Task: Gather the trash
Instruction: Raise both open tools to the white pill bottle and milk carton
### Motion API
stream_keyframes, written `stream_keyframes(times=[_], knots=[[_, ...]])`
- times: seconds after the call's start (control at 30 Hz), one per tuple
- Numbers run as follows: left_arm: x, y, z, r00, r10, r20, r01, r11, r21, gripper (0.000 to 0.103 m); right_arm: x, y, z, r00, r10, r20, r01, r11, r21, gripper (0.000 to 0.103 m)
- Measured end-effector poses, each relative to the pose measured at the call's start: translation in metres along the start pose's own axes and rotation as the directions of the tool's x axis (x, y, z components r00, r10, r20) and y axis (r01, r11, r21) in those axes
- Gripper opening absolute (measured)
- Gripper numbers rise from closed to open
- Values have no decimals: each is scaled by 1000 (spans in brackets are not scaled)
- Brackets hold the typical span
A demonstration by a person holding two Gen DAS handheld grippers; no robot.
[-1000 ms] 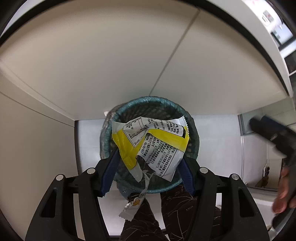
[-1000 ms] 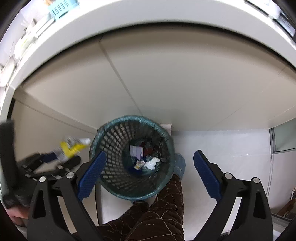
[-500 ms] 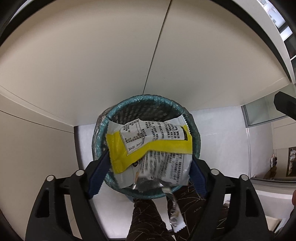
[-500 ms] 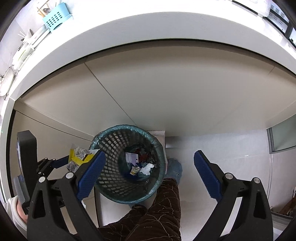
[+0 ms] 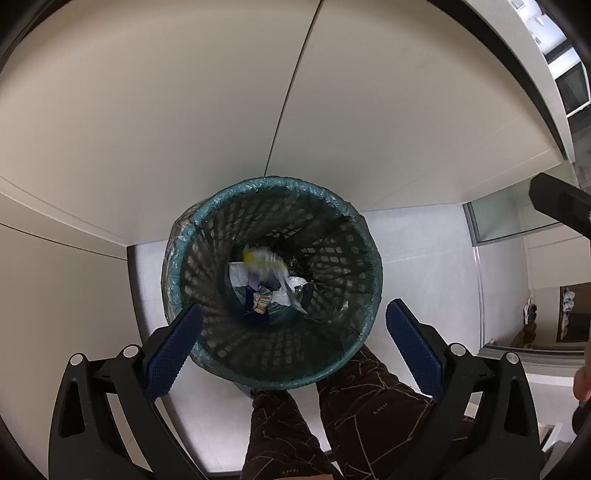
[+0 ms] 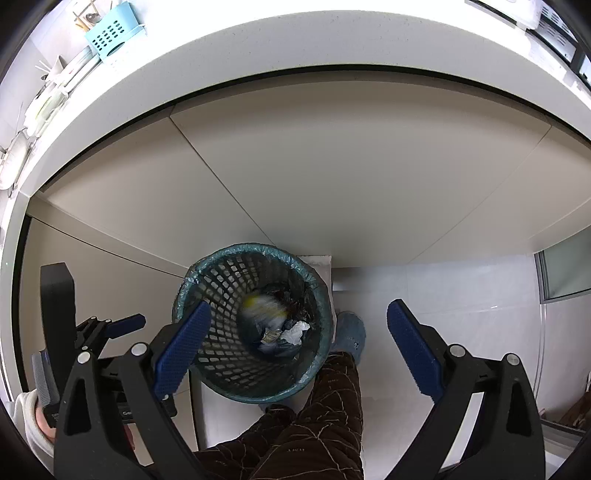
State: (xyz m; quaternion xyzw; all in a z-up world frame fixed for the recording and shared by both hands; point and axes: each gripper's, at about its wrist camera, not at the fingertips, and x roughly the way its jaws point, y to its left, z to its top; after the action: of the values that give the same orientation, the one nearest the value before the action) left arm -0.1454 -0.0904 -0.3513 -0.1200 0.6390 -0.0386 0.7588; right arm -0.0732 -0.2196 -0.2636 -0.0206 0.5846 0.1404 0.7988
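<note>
A dark teal mesh bin [image 5: 332, 236] with a plastic liner stands on the floor below both grippers. A yellow and white wrapper [image 5: 264, 258] shows as a blur deep inside it, falling onto other trash: crumpled white paper [image 6: 295, 330] and a small packet [image 5: 262, 301]. My left gripper [image 5: 293, 308] hangs over the bin's rim, its jaws opening wide with nothing between them. In the right wrist view the bin [image 6: 221, 266] and blurred wrapper [image 6: 264, 304] sit between the spread fingers of my right gripper [image 6: 299, 305], which is open and empty.
The person's legs in dark patterned trousers [image 5: 369, 406] and a blue shoe [image 6: 349, 332] stand against the bin. Beige cabinet fronts [image 5: 184, 110] rise behind it under a white counter [image 6: 258, 55] with a blue rack [image 6: 110, 31]. White floor tiles [image 6: 443, 288] lie to the right.
The left jaws spread and let go of the yellow and white wrapper, which has dropped into the bin. The right gripper has stayed open and in place.
</note>
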Motion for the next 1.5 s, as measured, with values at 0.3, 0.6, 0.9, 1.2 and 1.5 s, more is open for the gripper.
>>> stream_keyframes(times=[0.3, 0.6, 0.9, 1.2, 1.5], knots=[[-70, -1, 11, 993, -14, 121, 11, 1000, 24, 97, -23, 9, 16, 996, 27, 81, -27, 1000, 5, 92], [-162, -21, 47, 954, 18, 299, -40, 997, 68, 97, -89, 11, 50, 970, -9, 244, 10, 1000, -2, 92], [-212, -48, 117, 915, 6, 403, -40, 996, 77, 97, -142, -14, 133, 934, 2, 358, -16, 999, 37, 92], [-218, -73, 214, 896, 47, 441, -79, 995, 53, 97, -151, -46, 244, 913, 13, 408, -18, 1000, 8, 92], [-195, -89, 288, 893, 91, 441, -99, 995, -4, 97, -130, -72, 333, 913, 15, 409, -8, 1000, -21, 92]])
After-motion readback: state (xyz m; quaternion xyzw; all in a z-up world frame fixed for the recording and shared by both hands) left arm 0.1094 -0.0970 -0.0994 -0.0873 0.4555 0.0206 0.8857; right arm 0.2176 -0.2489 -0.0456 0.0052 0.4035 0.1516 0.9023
